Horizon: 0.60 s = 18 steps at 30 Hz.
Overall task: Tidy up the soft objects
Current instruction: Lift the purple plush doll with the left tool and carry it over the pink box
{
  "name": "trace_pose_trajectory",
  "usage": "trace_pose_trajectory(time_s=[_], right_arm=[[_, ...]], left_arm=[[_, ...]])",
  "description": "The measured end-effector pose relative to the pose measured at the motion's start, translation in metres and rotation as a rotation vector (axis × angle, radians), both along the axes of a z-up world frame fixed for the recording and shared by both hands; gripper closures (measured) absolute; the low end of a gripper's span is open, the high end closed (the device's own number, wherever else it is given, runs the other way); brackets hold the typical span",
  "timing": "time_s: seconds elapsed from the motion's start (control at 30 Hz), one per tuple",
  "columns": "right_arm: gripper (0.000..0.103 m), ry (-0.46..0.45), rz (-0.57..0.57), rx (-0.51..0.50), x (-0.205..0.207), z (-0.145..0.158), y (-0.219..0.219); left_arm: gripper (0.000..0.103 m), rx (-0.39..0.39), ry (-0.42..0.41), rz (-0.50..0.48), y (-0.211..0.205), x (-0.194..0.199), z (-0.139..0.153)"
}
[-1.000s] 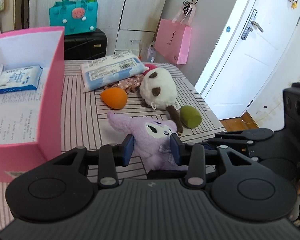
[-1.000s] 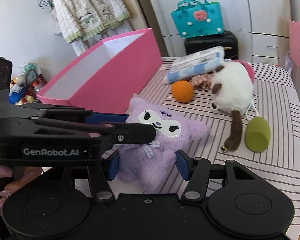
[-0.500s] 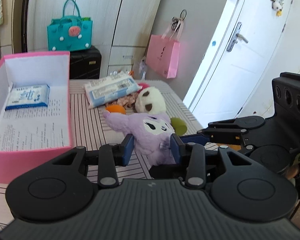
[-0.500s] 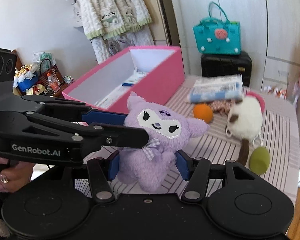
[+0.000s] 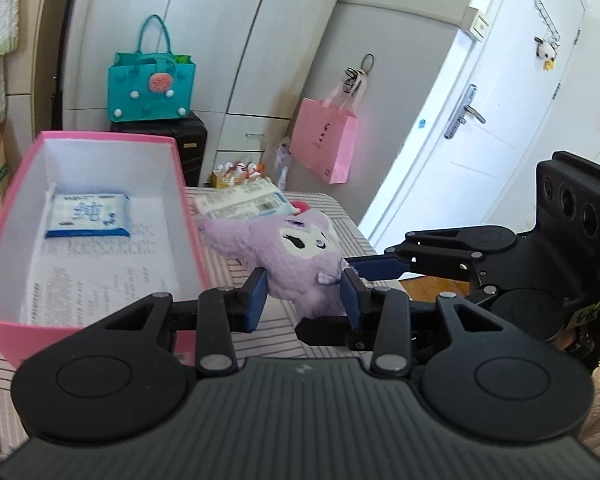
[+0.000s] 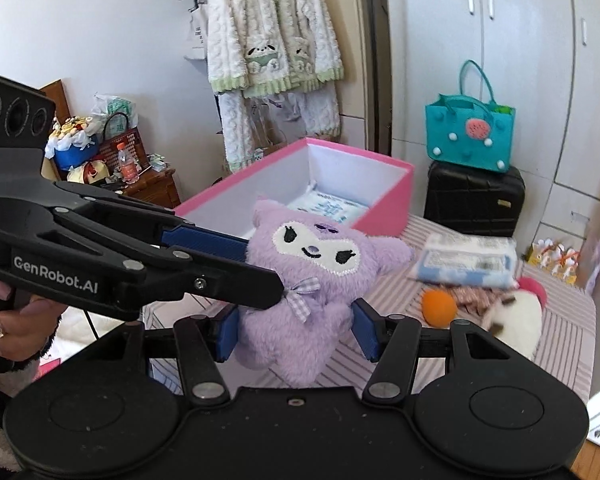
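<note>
Purple plush toy [image 6: 300, 300] hangs above the striped table [image 6: 560, 328], clamped by left gripper [image 5: 304, 294] and right gripper [image 6: 296, 332], near the pink box [image 5: 188, 216].

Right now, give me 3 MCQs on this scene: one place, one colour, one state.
1. Where is the blue-and-white pack?
A. inside the pink box
B. on the black suitcase
C. in the teal bag

2. What colour is the plush toy that is held up?
A. green
B. purple
C. orange

3. How is the plush held?
A. left gripper alone
B. lying free on the table
C. both grippers, the right gripper too

Answers:
1 A, the pack lies flat on the box floor.
2 B, its fur is lilac with a white face.
3 C, each pair of jaws presses its body, which is clear of the striped table.
</note>
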State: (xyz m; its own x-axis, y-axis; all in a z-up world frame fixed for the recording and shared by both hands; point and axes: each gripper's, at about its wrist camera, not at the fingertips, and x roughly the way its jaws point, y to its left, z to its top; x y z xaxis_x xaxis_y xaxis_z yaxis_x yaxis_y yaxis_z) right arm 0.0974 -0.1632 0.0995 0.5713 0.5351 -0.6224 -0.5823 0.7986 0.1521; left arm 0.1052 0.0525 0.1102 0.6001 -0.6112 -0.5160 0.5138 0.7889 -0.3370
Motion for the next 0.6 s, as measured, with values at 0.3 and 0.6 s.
trace_pose_trajectory(time_s=[0.3,0.6], right_arm=[[0.040,-0.106,0.091,-0.061,0.025,0.031,0.054],[0.040,-0.036,0.185,-0.054,0.101,0.018,0.098]], left_arm=[[0.064,0.038,-0.034,0.037,0.045,0.024,0.032],[0.064,0.124,0.033,0.145,0.074,0.085,0.024]])
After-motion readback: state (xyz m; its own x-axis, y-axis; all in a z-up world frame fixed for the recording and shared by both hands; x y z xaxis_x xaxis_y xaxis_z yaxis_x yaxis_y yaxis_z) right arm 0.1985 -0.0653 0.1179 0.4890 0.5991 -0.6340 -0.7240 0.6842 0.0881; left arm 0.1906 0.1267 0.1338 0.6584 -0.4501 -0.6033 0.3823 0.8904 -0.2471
